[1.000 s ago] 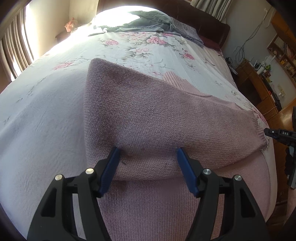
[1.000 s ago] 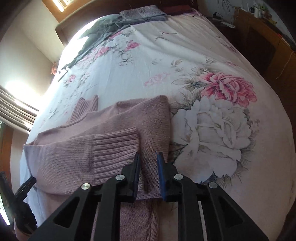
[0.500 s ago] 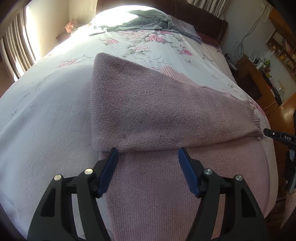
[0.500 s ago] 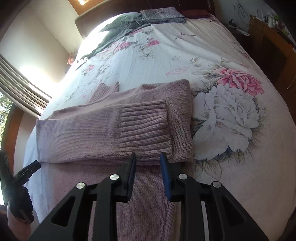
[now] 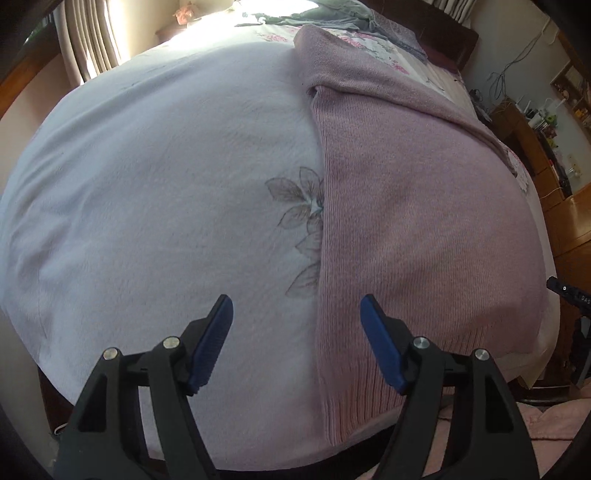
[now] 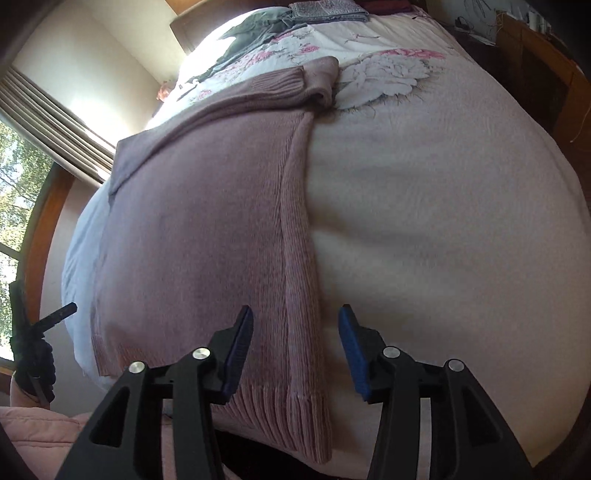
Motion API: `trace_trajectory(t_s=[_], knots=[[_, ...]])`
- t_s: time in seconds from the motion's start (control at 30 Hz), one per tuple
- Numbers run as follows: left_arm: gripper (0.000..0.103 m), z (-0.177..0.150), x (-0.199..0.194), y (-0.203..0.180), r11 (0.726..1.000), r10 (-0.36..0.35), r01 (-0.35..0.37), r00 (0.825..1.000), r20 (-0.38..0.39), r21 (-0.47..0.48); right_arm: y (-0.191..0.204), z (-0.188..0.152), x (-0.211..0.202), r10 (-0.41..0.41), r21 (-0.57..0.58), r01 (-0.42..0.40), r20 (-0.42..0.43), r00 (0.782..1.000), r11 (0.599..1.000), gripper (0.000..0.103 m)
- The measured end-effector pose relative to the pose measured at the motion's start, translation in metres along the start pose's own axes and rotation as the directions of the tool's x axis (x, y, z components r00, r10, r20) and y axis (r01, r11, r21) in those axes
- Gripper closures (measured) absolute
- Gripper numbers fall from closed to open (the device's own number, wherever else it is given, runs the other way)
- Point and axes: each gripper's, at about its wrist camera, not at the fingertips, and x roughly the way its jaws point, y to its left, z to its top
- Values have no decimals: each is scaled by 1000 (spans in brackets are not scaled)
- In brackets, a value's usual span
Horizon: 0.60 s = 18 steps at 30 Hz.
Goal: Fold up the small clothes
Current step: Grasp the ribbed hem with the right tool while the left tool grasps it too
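Left gripper [image 5: 296, 325]: fingers spread, empty, over the bedspread [image 5: 166, 184] beside the pink sweater [image 5: 413, 206]. Sweater lies flat on the bed, sleeves folded across its upper part, hem hanging over the near edge, partly cut off. Right gripper [image 6: 295, 334]: was nearly closed, now wide apart, straddling the sweater's side edge. Both have pulled back from the sleeves to the hem.

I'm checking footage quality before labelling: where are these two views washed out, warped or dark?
Left wrist view: sun blows out the far end of the bed, and fisheye bulges the bedspread into a dome. Right wrist view: the window glares at left; the pink sweater lies in soft shade but stays readable; corners vignette black.
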Motion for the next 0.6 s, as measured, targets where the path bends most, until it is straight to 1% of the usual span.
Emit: trace_trajectory(t_s=[0.07, 0.17, 0.27, 0.4, 0.43, 0.47, 0.5, 0.53, 0.57, 0.6], knots=[[32, -18, 2, 0, 1000, -19, 19, 1000, -25, -14, -5, -17, 1, 25, 5, -24, -30, 999, 1000, 54], [32, -42, 14, 0, 999, -37, 34, 997, -69, -39, -15, -36, 4, 22, 19, -20, -72, 997, 1000, 54], [32, -54, 27, -3, 996, -77, 72, 993, -90, -61, -20, -48, 9, 55, 16, -53, -107, 993, 998, 54], [32, -58, 37, -10, 997, -59, 54, 995, -83, -58, -19, -57, 24, 98, 3, -98, -149, 984, 995, 53], [32, -58, 36, -12, 996, -71, 66, 994, -82, -63, -19, -59, 26, 105, 4, -106, -155, 982, 994, 53], [36, -58, 35, -14, 993, -100, 95, 992, -81, -70, -19, -59, 27, 113, 6, -113, -156, 981, 994, 53], [42, -58, 34, -16, 987, -145, 139, 986, -85, -78, -20, -60, 27, 126, 6, -126, -154, 980, 992, 58], [42, -59, 36, -20, 979, -189, 181, 977, -93, -89, -21, -60, 27, 147, 10, -147, -155, 977, 989, 62], [42, -60, 38, -24, 975, -207, 198, 973, -102, -97, -22, -59, 27, 159, 13, -159, -155, 975, 987, 62], [42, -64, 40, -29, 975, -209, 198, 972, -110, -97, -23, -59, 28, 163, 9, -164, -158, 974, 986, 62]])
